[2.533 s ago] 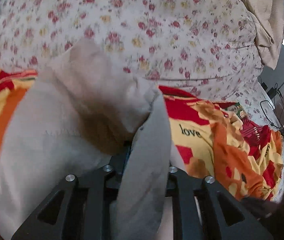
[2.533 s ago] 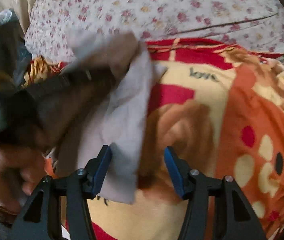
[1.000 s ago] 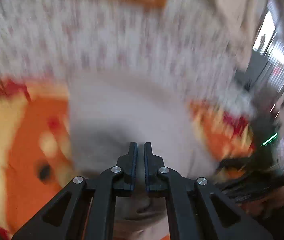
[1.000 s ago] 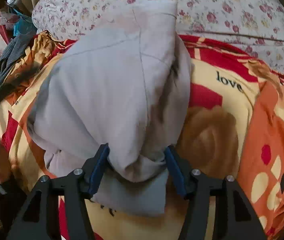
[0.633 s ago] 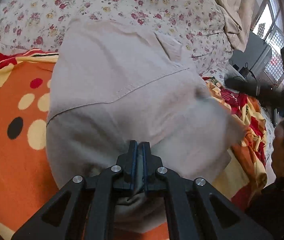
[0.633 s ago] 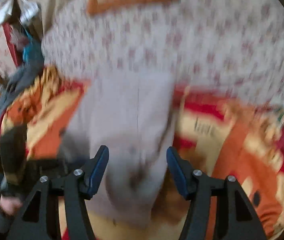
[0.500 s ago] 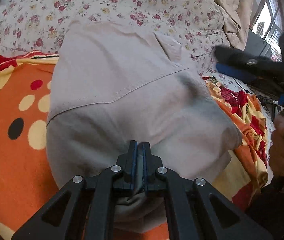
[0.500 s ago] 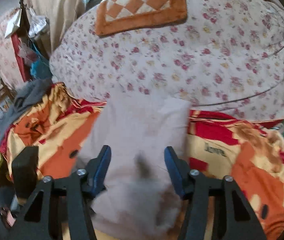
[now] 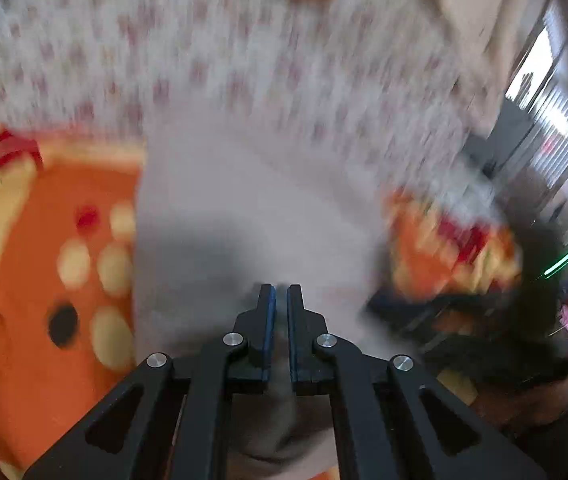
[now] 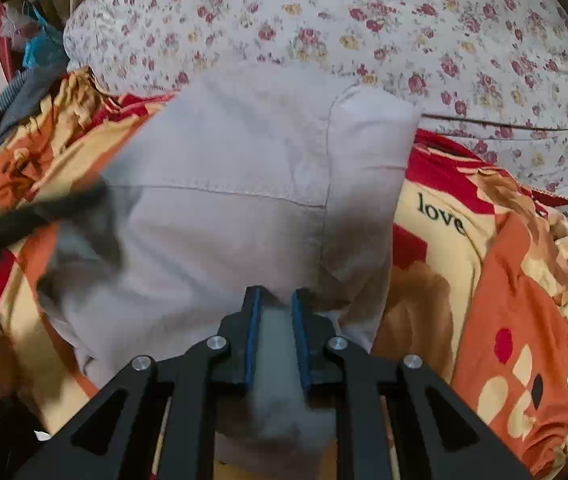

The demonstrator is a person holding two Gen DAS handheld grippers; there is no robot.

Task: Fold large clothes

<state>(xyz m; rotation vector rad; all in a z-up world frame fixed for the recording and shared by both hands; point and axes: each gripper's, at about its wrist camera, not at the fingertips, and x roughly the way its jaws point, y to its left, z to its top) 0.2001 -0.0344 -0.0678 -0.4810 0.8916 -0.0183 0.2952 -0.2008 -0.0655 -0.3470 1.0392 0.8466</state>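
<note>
the grey garment (image 10: 243, 184) lies folded on the orange and yellow blanket (image 10: 496, 280), its far edge reaching the floral bedding (image 10: 364, 20) behind; a stitched seam crosses it and a second one runs down its right side. half a second ago the right gripper (image 10: 276, 300) hung well above the bed with its jaws wide and nothing in them; now it is down at the near edge of the garment, jaws drawn in narrow with a bunched thickness of grey cloth between the blue pads. so the right side has gone from free to gripping the near hem

the left gripper (image 9: 278, 294) had its jaws pressed on the near edge of the garment (image 9: 243, 208) half a second ago in a sharp picture; now its view is heavily blurred, which reads as a fast move. the jaws stand nearly together, grey fabric lies below and between them, but through the blur i cannot tell whether they pinch it. in the right view a dark blurred streak at the garment's left edge is probably this gripper, though too smeared to be sure

with the right side, at least, on the near hem, my judgement is that another fold away toward the floral bedding is being set up, and the garment is already partway compacted
</note>
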